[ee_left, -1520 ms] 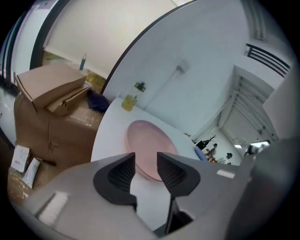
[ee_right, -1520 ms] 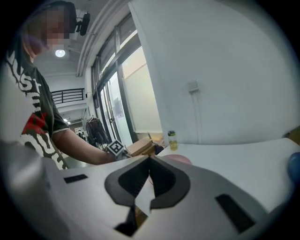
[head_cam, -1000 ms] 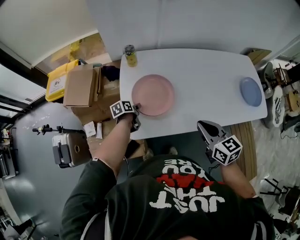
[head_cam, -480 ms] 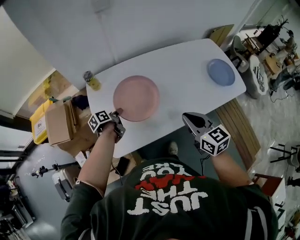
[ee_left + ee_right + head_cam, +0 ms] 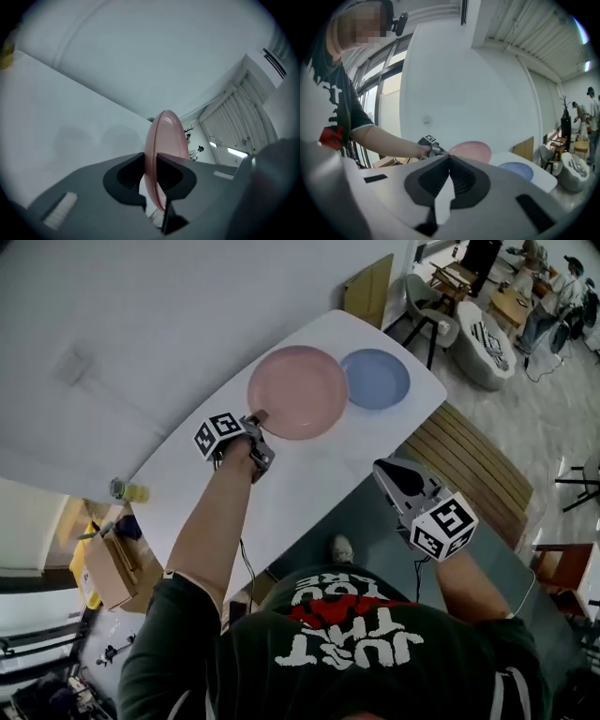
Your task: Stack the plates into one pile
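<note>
A pink plate [image 5: 297, 392] hangs over the white table [image 5: 300, 474], its right rim beside a blue plate [image 5: 375, 379] that lies near the table's right end. My left gripper [image 5: 255, 418] is shut on the pink plate's near rim. In the left gripper view the pink plate [image 5: 164, 140] stands edge-on between the two pads of the left gripper [image 5: 151, 161]. My right gripper [image 5: 392, 472] is shut and empty, off the table's near edge. Past the right gripper [image 5: 449, 161] in its own view are the pink plate [image 5: 471, 150] and the blue plate [image 5: 516, 169].
A yellow can [image 5: 131, 491] stands at the table's left end. Cardboard boxes [image 5: 108, 563] sit on the floor to the left. A slatted wooden panel [image 5: 469, 465] lies right of the table, with chairs [image 5: 487, 334] beyond it.
The left gripper has carried the pink plate along the table, from near the can to right beside the blue plate. The head camera has swung. The right gripper has stayed shut.
</note>
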Action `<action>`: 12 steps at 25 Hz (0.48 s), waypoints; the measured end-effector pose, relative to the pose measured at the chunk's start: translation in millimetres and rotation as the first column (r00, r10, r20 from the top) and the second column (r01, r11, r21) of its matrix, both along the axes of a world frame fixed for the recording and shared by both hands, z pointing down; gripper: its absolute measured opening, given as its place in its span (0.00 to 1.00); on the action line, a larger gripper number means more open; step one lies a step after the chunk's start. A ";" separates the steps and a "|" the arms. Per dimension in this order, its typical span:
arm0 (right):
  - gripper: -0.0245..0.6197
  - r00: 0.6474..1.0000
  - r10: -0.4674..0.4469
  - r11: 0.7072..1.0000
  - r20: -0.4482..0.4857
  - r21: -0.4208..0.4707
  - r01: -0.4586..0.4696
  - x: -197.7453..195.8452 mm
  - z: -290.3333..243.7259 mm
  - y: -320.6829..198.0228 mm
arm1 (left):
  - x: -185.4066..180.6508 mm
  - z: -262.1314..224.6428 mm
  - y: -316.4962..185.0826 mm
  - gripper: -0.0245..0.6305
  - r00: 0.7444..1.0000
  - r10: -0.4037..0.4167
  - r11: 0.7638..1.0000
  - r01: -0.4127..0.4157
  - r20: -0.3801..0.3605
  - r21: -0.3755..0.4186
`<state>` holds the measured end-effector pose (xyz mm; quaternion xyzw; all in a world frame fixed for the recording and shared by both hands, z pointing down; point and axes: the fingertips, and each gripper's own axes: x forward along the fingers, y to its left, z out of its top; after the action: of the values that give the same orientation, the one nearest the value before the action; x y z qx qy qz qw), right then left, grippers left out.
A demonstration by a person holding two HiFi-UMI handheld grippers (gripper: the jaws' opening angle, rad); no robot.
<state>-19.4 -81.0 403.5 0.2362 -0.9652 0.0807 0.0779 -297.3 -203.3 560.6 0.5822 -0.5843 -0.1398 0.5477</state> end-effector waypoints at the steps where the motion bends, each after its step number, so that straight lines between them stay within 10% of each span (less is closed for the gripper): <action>1: 0.05 0.999 0.038 0.999 -0.007 0.002 -0.038 18.9 -0.6 -7.1 | 21.1 -1.9 -29.0 0.13 1.000 0.029 1.000 -0.029 -0.003 0.002; 12: 0.05 0.925 0.371 0.916 -0.082 -0.133 -0.379 210.4 55.2 -29.1 | 181.6 74.9 -180.6 0.14 0.994 0.112 0.986 -0.113 -0.010 -0.122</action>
<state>191.0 -110.0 458.7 0.4127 -0.8909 0.1580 0.1048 -115.6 -383.9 635.5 0.5794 -0.5572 -0.0734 0.5902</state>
